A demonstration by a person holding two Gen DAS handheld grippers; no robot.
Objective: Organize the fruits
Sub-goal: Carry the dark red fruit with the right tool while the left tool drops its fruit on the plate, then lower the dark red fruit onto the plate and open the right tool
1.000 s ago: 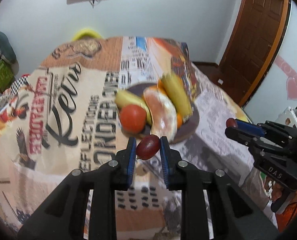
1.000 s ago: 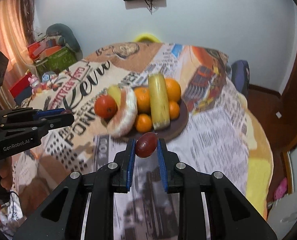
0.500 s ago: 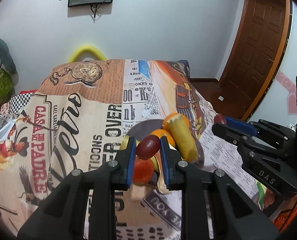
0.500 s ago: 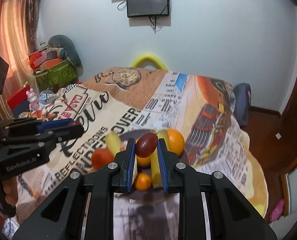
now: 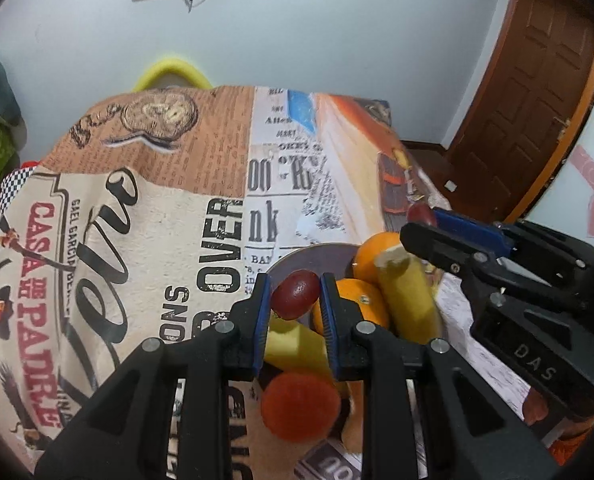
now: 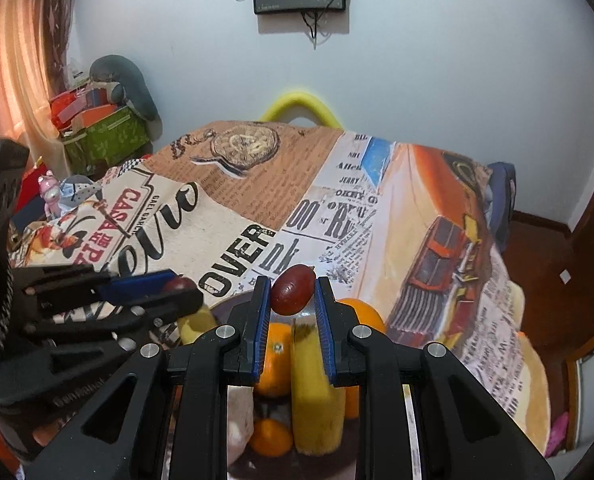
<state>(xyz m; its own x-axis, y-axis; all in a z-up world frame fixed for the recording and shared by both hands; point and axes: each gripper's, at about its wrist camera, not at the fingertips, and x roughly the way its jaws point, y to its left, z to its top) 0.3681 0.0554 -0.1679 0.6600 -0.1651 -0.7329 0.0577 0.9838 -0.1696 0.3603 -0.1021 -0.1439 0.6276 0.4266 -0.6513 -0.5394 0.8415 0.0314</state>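
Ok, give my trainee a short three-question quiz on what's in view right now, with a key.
1. True or false: the left claw is empty.
2. Multiple choice: what is the right claw shut on? A) an orange B) a dark red grape C) a banana
3. Fill in: the plate of fruit sits on a printed ____.

Key:
1. False. It is shut on a dark red grape.
2. B. The right claw's grape sits between the blue pads, above the banana and oranges on the plate.
3. Tablecloth, with newspaper-style lettering and a pocket-watch picture.
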